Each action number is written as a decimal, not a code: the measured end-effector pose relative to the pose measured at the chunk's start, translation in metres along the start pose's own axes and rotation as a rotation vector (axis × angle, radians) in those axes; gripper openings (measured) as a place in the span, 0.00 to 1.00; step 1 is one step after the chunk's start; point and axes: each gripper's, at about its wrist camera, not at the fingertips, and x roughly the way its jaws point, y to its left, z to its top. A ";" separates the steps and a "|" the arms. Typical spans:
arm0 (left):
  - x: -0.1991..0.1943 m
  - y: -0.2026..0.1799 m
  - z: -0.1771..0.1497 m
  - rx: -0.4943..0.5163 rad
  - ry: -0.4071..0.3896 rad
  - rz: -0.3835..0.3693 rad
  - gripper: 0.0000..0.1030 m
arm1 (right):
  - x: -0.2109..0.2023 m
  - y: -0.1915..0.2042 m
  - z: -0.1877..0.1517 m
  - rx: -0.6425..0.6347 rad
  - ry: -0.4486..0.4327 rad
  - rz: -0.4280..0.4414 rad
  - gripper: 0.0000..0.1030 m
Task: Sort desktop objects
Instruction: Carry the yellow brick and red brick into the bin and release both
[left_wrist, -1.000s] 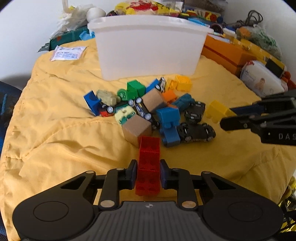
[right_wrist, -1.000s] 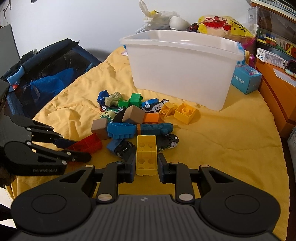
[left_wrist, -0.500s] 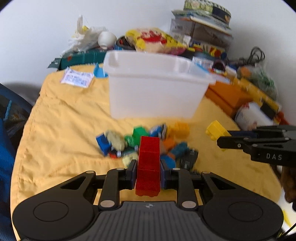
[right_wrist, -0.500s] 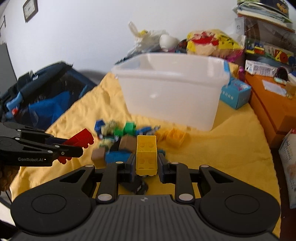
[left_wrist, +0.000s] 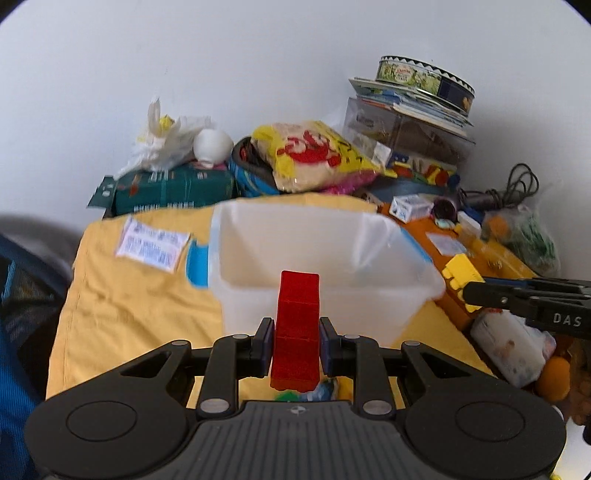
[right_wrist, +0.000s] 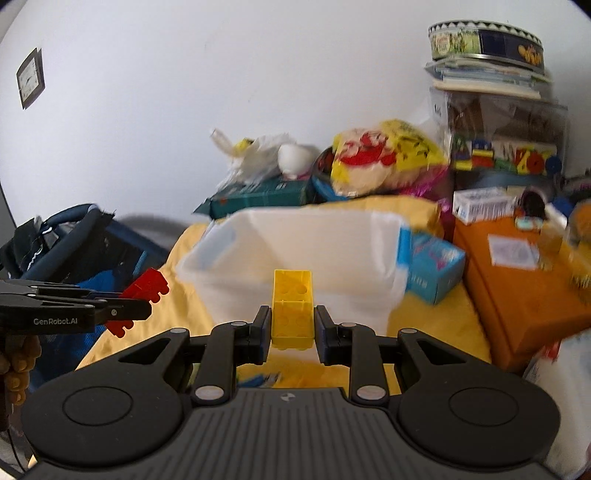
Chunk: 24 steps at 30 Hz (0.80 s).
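Note:
My left gripper (left_wrist: 293, 341) is shut on a red building brick (left_wrist: 297, 325) and holds it in the air just in front of the open white plastic bin (left_wrist: 325, 273). My right gripper (right_wrist: 290, 332) is shut on a yellow brick (right_wrist: 291, 306), also raised before the bin (right_wrist: 306, 254). The right gripper with its yellow brick (left_wrist: 460, 275) shows at the right of the left wrist view. The left gripper with the red brick (right_wrist: 144, 291) shows at the left of the right wrist view. The toy pile is mostly hidden below both grippers.
The bin stands on a yellow cloth (left_wrist: 122, 295). Behind it lie a green box (left_wrist: 170, 188), a yellow snack bag (left_wrist: 314, 155) and stacked boxes with a round tin (left_wrist: 424, 79). An orange box (right_wrist: 517, 277) and a blue carton (right_wrist: 432, 269) are at the right.
Both grippers have risen from the toy pile with their bricks and moved toward the bin. The pile has dropped out of view and the bin's inside now shows.

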 end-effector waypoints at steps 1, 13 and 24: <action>0.004 0.001 0.006 0.000 0.000 0.002 0.27 | 0.002 -0.002 0.006 -0.005 -0.004 -0.004 0.27; 0.054 0.004 0.069 -0.001 0.006 0.014 0.27 | 0.041 -0.030 0.055 0.018 0.008 -0.023 0.27; 0.088 0.007 0.087 -0.005 0.061 0.041 0.28 | 0.086 -0.043 0.070 0.015 0.095 -0.037 0.27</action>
